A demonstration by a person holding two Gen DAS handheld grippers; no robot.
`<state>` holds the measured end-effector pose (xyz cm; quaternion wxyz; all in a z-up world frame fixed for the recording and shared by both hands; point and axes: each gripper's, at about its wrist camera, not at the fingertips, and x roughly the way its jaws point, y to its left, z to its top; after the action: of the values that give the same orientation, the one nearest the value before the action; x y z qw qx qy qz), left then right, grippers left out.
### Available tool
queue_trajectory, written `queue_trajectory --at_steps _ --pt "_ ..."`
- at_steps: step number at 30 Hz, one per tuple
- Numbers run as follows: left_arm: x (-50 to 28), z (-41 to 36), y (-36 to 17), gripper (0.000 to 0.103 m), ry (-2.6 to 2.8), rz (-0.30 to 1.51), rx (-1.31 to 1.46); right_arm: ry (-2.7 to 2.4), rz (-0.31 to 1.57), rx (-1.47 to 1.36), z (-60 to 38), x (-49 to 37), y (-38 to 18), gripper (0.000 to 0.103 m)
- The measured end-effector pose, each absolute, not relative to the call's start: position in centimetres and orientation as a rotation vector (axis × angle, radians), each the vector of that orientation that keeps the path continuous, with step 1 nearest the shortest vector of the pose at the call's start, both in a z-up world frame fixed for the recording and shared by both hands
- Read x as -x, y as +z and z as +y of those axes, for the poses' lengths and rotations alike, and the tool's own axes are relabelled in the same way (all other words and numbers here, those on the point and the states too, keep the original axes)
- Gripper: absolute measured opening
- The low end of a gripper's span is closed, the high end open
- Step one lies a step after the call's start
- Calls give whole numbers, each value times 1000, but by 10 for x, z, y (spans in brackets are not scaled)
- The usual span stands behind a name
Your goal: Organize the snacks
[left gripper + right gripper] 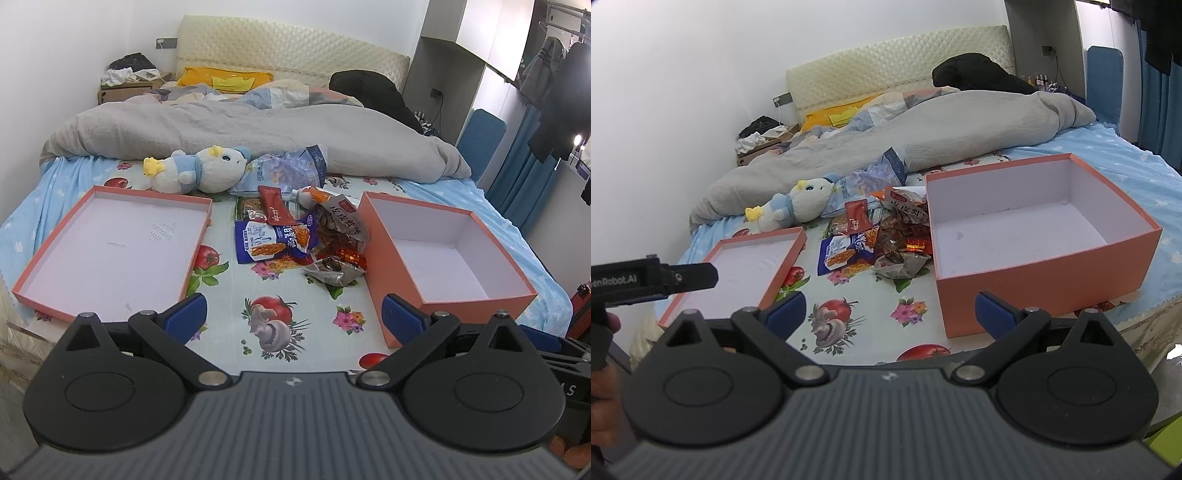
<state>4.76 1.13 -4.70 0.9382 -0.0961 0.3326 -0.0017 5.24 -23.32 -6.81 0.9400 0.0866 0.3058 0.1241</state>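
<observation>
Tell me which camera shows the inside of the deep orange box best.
The right wrist view: the deep orange box sits close and large there, with its white floor and all four inner walls visible, nothing inside. The left wrist view shows the same box further to the side, with the near wall hiding part of the floor.

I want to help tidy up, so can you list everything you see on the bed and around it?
deep box: 1, orange outside, white inside, right of the snacks, nothing in it
shallow lid: 1, orange and white, left of the snacks, nothing in it
snack packets: a pile, count unclear, blue, red, grey, between box and lid
plush toy: 1, white and blue, behind the lid
large pale blue bag: 1, beside the plush toy
grey duvet: 1, bunched across the bed
yellow pillow: 1, by the headboard
left hand-held gripper: open, holding nothing
right hand-held gripper: open, holding nothing
</observation>
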Motion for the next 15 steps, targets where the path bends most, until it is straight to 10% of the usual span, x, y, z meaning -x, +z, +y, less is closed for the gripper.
queue_trajectory --at_steps 15 --pt "-66 21 -65 102 8 705 229 304 631 -91 -209 -60 -77 96"
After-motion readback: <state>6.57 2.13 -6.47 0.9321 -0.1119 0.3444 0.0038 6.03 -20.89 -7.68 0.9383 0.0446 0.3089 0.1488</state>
